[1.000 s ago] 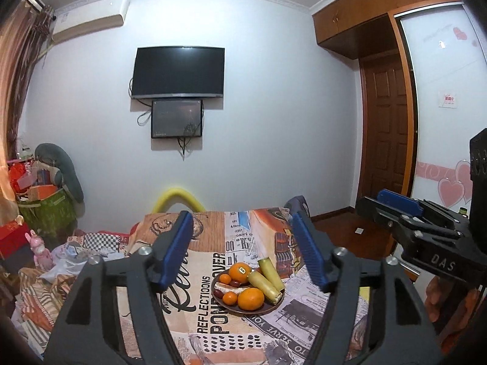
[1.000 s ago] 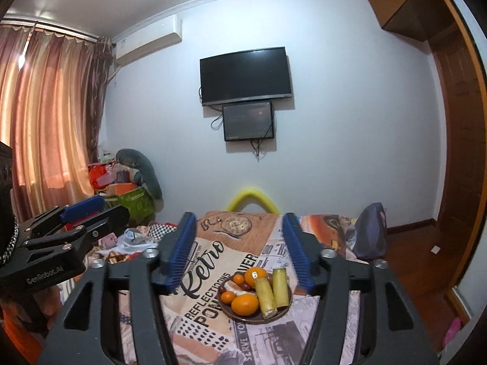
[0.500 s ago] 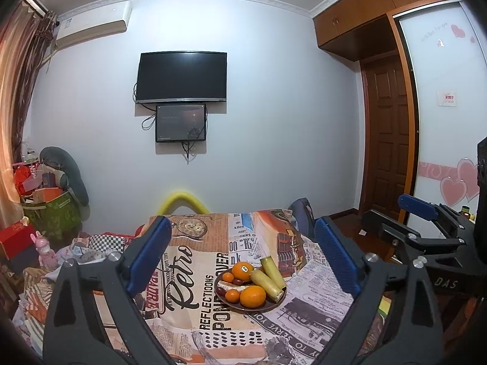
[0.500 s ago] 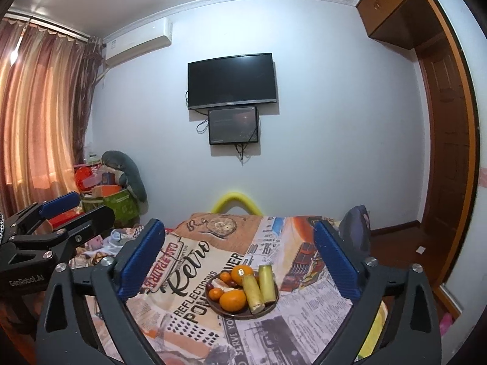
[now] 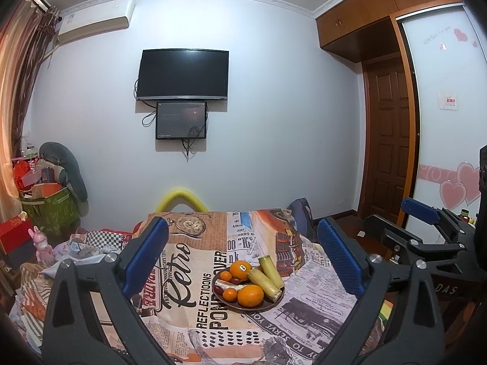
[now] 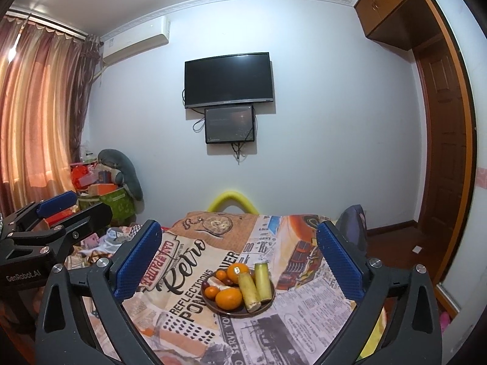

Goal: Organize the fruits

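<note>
Both grippers are hovering side by side over the near end of a table draped in a retro newspaper-print cloth [image 5: 194,276], pointing almost level toward the far wall. The left gripper [image 5: 243,261] is standing with its blue-padded jaws spread wide and nothing between them; they have just been opening. The right gripper [image 6: 240,261] is doing the same, its jaws having just been opening too, now gaping and empty.

The fruit is sitting ahead of both, well apart from the fingertips, on a dark round plate [image 5: 268,304] near the middle of the cloth. A large orange [image 5: 250,295] is lying at the plate's near edge, a second orange with a sticker [image 5: 240,269] at the far edge, and smaller tangerines [image 5: 229,294] on the left side. Two pale green-yellow stalk sections, possibly sugarcane [image 5: 264,279], are resting side by side along the right half. A few dark red small fruits [image 5: 235,280] are tucked between the oranges.

On the wall beyond, a dark television [image 5: 182,74] is hanging above a smaller screen [image 5: 181,120].
</note>
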`<action>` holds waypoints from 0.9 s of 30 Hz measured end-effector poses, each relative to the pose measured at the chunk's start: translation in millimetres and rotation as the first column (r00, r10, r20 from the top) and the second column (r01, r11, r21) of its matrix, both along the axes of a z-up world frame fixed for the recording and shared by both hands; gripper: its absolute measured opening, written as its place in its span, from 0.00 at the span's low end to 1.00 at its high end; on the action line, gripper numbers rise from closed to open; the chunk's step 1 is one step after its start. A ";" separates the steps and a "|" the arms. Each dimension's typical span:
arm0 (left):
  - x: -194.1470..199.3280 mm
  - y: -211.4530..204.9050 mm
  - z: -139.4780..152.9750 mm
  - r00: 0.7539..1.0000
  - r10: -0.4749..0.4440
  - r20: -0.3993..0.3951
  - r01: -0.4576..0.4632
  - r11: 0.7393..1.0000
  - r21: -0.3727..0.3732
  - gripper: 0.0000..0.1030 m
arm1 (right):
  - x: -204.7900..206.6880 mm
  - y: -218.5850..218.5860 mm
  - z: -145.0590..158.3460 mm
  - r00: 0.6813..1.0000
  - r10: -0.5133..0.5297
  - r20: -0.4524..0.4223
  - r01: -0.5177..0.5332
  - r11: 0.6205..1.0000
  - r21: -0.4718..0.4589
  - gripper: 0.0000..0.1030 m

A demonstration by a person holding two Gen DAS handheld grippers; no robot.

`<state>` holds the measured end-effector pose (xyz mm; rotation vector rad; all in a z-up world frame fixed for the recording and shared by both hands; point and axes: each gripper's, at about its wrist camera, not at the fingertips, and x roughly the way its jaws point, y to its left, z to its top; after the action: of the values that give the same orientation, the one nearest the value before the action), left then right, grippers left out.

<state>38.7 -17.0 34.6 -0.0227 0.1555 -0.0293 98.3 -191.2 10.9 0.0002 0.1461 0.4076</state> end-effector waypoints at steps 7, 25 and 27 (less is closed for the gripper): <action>2.7 2.2 0.3 1.000 -0.001 -0.006 0.001 1.000 -0.012 0.99 | 0.3 -0.6 0.2 1.000 -0.001 -0.002 0.001 1.000 0.000 0.99; 7.1 6.8 -2.4 1.000 -0.007 -0.023 0.006 1.000 -0.025 1.00 | 0.5 -2.6 0.4 1.000 -0.004 -0.007 0.004 1.000 0.001 1.00; 6.6 6.2 -2.7 1.000 -0.010 -0.021 0.010 1.000 -0.022 1.00 | 0.6 -2.6 0.4 1.000 -0.005 -0.007 0.005 1.000 0.001 1.00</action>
<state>45.3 -10.8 31.9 -0.0444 0.1764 -0.0409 98.9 -193.7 11.2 0.0031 0.1526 0.4032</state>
